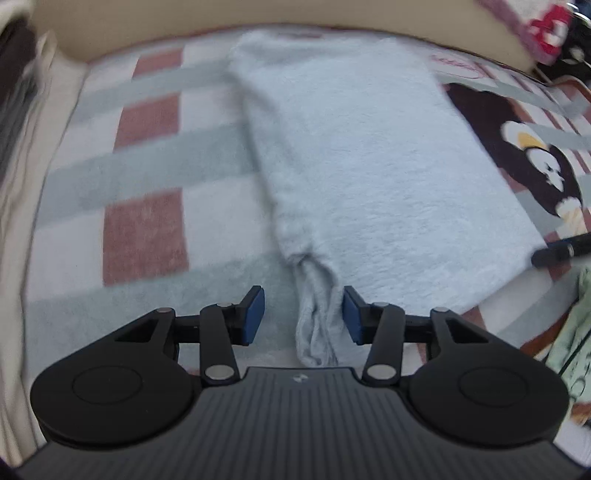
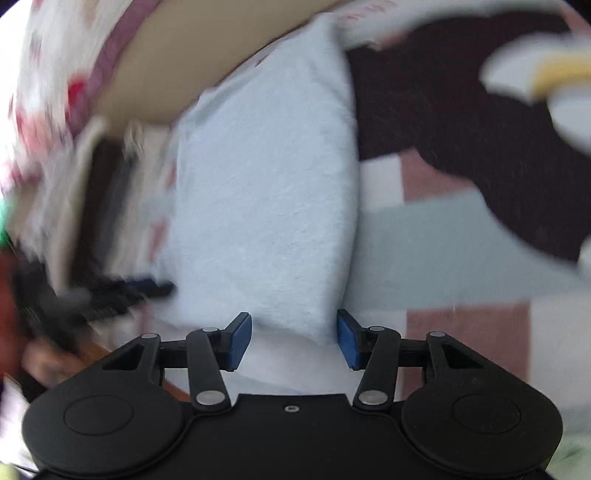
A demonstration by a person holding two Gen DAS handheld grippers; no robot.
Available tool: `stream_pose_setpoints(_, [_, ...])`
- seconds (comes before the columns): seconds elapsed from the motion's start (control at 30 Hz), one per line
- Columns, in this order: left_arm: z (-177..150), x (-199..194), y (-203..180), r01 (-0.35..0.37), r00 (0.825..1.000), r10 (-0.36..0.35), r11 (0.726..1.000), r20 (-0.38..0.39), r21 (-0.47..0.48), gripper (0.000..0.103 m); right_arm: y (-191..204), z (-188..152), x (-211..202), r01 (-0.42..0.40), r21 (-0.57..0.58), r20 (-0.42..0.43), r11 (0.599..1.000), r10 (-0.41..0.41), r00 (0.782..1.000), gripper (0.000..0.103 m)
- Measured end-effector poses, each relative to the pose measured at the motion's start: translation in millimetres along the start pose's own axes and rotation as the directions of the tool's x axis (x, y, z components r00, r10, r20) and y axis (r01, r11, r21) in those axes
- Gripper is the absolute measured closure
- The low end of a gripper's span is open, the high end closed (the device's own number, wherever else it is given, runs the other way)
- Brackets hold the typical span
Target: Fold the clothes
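A pale blue fleecy garment [image 1: 354,155] lies flat on a checked blanket [image 1: 144,236], folded into a long, roughly rectangular shape that runs away from the left wrist camera toward a beige padded edge [image 1: 192,26] at the far side. The blanket has squares of dusty pink, white and grey-green, and a dark brown cartoon figure [image 1: 524,147] with white and yellow patches is printed on it just to the right of the garment.

The left gripper [image 1: 303,314] sits low over the blanket with its jaws wide apart — the blue pads [image 1: 255,314] grip nothing. A narrow bunched strip of the same pale blue cloth [image 1: 317,321], perhaps a cuff or sleeve end, trails out from the near left corner of the garment and lies between the two pads, close to the right one; whether it touches that pad is hard to tell. At the right edge of this view a dark rod-like tip [image 1: 557,251] reaches the garment's near right corner, and a pale green printed cloth [image 1: 576,339] lies beyond it.

In the right wrist view, which is heavily blurred, the right gripper [image 2: 294,339] is also spread open and holds nothing. A near corner of the garment [image 2: 266,206] lies just ahead of the gap between its pads. To the left, a blurred black shape with a blue pad [image 2: 110,291] — apparently the other gripper — is at the garment's edge.
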State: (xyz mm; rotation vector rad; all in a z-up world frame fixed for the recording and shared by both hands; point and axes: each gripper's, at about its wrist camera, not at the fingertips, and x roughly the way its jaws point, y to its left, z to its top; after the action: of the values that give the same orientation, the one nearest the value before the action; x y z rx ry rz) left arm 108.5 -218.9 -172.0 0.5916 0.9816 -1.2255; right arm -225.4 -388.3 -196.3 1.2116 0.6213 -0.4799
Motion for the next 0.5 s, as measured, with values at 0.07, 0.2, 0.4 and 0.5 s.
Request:
stream_pose_setpoints(0.07, [0.1, -15.7, -2.9, 0.090, 0.993, -0.093, 0.995, 0.066, 0.040, 0.057, -20.7, -2.4, -0.2, -0.096, 0.126, 0.045, 0.987, 0.091, 0.995, 0.048])
stream_pose_setpoints(0.2, [1.3, -40.4, -14.0, 0.176, 0.964, -0.198, 0.975, 0.176, 0.132, 0.053, -26.5, -2.0, 4.6, -0.139, 0.165, 0.050, 0.976, 0.133, 0.990, 0.088])
stream_pose_setpoints(0.4, [0.2, -36.2, -45.1, 0.200, 0.942, -0.262, 0.940, 0.208, 0.275, 0.052, -1.7, 21.8, 0.5, -0.233, 0.103, 0.090, 0.967, 0.224, 0.970, 0.089])
stream_pose_setpoints(0.5, [-0.4, -35.3, -62.3, 0.264, 0.919, -0.334, 0.916, 0.210, 0.301, 0.042, 15.1, 38.5, -4.1, -0.296, 0.060, 0.125, 0.953, 0.288, 0.950, 0.089])
